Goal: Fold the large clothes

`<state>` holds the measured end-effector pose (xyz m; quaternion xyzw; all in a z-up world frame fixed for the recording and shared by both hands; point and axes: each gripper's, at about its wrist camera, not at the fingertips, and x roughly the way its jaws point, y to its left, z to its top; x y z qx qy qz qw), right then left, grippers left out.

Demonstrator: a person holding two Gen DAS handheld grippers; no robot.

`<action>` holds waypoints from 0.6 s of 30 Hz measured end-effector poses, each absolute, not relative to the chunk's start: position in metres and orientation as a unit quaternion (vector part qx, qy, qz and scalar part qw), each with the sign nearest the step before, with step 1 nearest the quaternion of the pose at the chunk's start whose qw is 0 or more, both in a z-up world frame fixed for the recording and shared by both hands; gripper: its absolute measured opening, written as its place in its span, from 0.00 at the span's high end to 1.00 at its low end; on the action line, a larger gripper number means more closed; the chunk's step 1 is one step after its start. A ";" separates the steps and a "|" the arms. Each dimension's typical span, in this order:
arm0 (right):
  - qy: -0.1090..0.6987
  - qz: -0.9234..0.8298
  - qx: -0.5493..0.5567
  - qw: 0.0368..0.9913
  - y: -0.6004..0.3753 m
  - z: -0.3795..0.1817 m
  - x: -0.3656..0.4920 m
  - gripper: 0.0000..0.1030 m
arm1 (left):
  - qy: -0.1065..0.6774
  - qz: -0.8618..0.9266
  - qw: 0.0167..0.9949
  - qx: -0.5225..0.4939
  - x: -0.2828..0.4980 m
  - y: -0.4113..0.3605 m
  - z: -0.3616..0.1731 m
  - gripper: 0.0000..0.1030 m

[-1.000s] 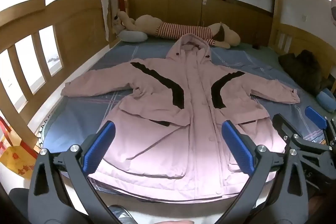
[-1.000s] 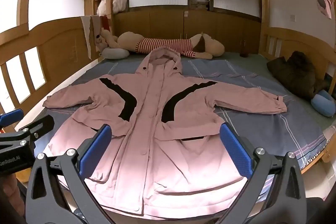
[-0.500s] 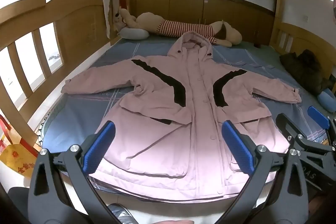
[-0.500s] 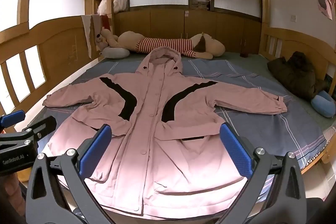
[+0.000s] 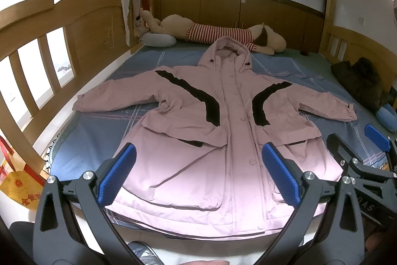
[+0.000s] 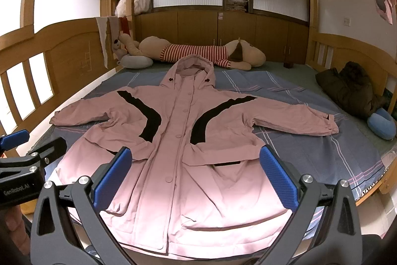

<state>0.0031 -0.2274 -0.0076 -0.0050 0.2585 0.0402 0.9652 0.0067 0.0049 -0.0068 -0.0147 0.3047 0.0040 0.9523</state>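
Note:
A large pink hooded coat (image 5: 230, 131) with black curved stripes lies flat and face up on the blue bed, sleeves spread out, hem toward me; it also shows in the right wrist view (image 6: 178, 140). My left gripper (image 5: 198, 175) is open and empty above the hem. My right gripper (image 6: 194, 176) is open and empty above the coat's lower half. The right gripper shows at the right edge of the left wrist view (image 5: 359, 153), and the left gripper at the left edge of the right wrist view (image 6: 24, 153).
A long plush dog (image 5: 223, 35) in a striped shirt lies at the head of the bed. A dark jacket (image 6: 352, 88) and a blue cushion (image 6: 382, 119) sit at the right side. Wooden rails (image 5: 37, 61) line the left side. An orange bag (image 5: 19, 186) stands on the floor.
Both grippers have tilted slightly so the coat sits a little lower in view. Nothing was taken hold of; the coat has not moved.

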 end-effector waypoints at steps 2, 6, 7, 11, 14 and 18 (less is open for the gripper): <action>0.258 0.039 -0.007 0.965 -0.227 -0.007 0.003 0.01 | 0.305 0.005 0.952 -0.013 0.007 0.004 -0.007 0.02; 0.258 0.038 -0.007 0.965 -0.226 -0.007 0.004 0.01 | 0.306 0.005 0.952 -0.014 0.007 0.005 -0.008 0.02; 0.259 0.039 -0.006 0.965 -0.226 -0.008 0.005 0.01 | 0.306 0.004 0.952 -0.014 0.007 0.005 -0.008 0.02; 0.255 0.038 -0.009 0.966 -0.229 -0.008 0.004 0.01 | 0.306 0.005 0.952 -0.013 0.007 0.004 -0.008 0.02; 0.256 0.039 -0.007 0.966 -0.229 -0.010 0.004 0.01 | 0.306 0.005 0.952 -0.014 0.007 0.004 -0.008 0.02; 0.256 0.039 -0.008 0.966 -0.229 -0.010 0.004 0.01 | 0.306 0.005 0.952 -0.013 0.007 0.004 -0.007 0.02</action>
